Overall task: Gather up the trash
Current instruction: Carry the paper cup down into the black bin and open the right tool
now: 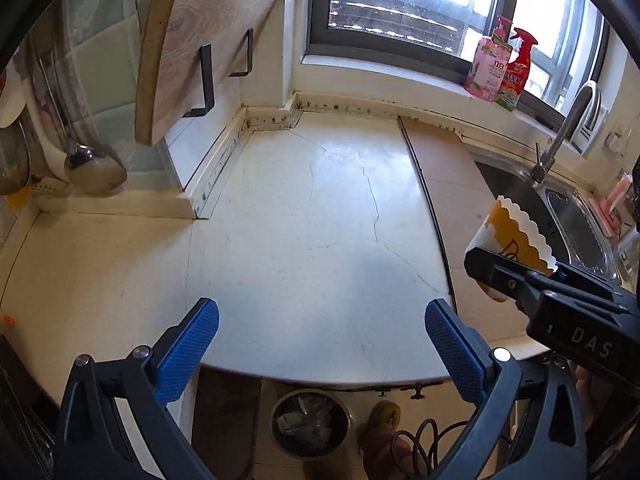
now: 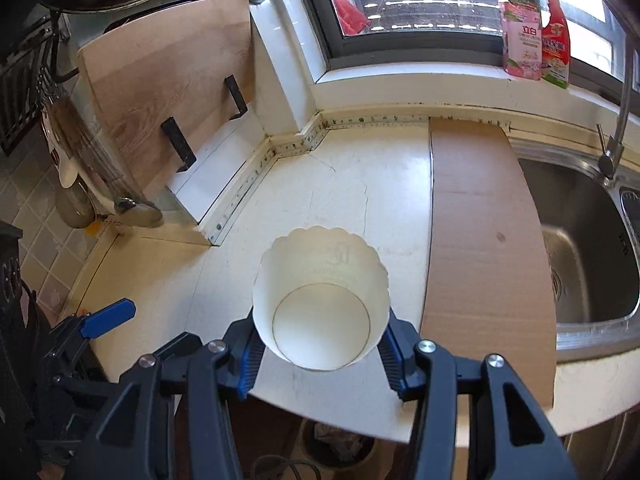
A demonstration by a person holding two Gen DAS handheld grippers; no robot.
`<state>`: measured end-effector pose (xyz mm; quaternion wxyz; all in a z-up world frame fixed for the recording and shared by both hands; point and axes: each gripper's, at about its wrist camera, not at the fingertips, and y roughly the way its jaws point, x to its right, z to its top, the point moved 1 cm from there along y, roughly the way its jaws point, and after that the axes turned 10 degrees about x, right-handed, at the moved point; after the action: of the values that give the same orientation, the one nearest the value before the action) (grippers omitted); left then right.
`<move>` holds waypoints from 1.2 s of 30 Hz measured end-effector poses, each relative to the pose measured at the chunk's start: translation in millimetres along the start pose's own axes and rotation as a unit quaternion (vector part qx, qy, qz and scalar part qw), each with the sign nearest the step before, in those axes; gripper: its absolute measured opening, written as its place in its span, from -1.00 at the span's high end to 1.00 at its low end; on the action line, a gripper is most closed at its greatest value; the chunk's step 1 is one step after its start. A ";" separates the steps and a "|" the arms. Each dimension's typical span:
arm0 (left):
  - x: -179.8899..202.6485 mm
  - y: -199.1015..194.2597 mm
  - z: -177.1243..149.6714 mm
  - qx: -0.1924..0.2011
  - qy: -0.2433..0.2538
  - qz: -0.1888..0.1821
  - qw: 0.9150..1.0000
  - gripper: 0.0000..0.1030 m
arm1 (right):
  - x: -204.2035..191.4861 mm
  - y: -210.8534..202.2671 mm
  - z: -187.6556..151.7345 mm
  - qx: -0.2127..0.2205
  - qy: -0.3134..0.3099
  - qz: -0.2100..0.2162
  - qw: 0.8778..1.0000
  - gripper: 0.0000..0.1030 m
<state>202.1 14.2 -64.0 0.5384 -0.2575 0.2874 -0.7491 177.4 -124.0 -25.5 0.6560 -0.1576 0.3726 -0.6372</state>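
Observation:
A paper cup (image 2: pixel 320 300) with a scalloped rim, white inside and yellow-orange outside, is clamped between the blue pads of my right gripper (image 2: pixel 320 346), held above the front edge of the white counter (image 2: pixel 340 184). In the left wrist view the same cup (image 1: pixel 516 240) and right gripper (image 1: pixel 516 276) show at the right. My left gripper (image 1: pixel 322 328) stands wide open over the counter (image 1: pixel 300 220) with nothing between its blue fingers (image 1: pixel 192 340). Below the counter edge a round metal trash bin (image 1: pixel 310 420) holds crumpled waste; it also peeks out as a bin (image 2: pixel 340 444) under the right gripper.
A brown board (image 2: pixel 480 240) lies beside the steel sink (image 2: pixel 592 248) with its faucet (image 2: pixel 616 136). A wooden cutting board (image 2: pixel 168 92) leans at the left wall. Two detergent bottles (image 1: pixel 500 68) stand on the windowsill. A person's shoe (image 1: pixel 384 420) and cables lie by the bin.

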 end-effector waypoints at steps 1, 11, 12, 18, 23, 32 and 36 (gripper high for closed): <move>0.2 -3.4 -7.5 -0.003 -0.001 0.001 1.000 -0.98 | -0.6 -5.5 -5.9 -0.002 -0.002 -0.001 1.000 0.02; -8.7 -26.2 -69.2 -0.037 -0.056 0.007 0.998 -0.98 | -4.7 -34.3 -57.6 -0.029 -0.040 0.014 0.999 0.02; -9.4 -27.5 -76.8 -0.039 -0.058 0.015 0.997 -0.98 | -3.7 -32.3 -66.1 -0.038 -0.039 0.021 0.998 0.02; -18.5 -16.7 -140.8 -0.070 -0.076 0.054 0.993 -0.98 | 2.4 -10.9 -125.3 -0.093 -0.048 0.036 0.994 0.02; -31.5 4.9 -205.4 -0.112 -0.098 0.083 0.985 -0.98 | 6.7 18.6 -184.3 -0.143 -0.061 0.039 0.987 0.02; -55.5 48.9 -308.3 -0.164 -0.118 0.112 0.973 -0.98 | 16.2 88.4 -289.3 -0.240 -0.068 0.028 0.968 0.02; -61.9 68.4 -341.3 -0.177 -0.123 0.114 0.970 -0.98 | 18.9 116.5 -320.9 -0.264 -0.069 0.024 0.962 0.02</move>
<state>27.7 108.2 -356.8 0.5970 -0.4042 0.3748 -0.5828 38.1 -40.0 -326.1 0.6301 -0.3603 0.4852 -0.4877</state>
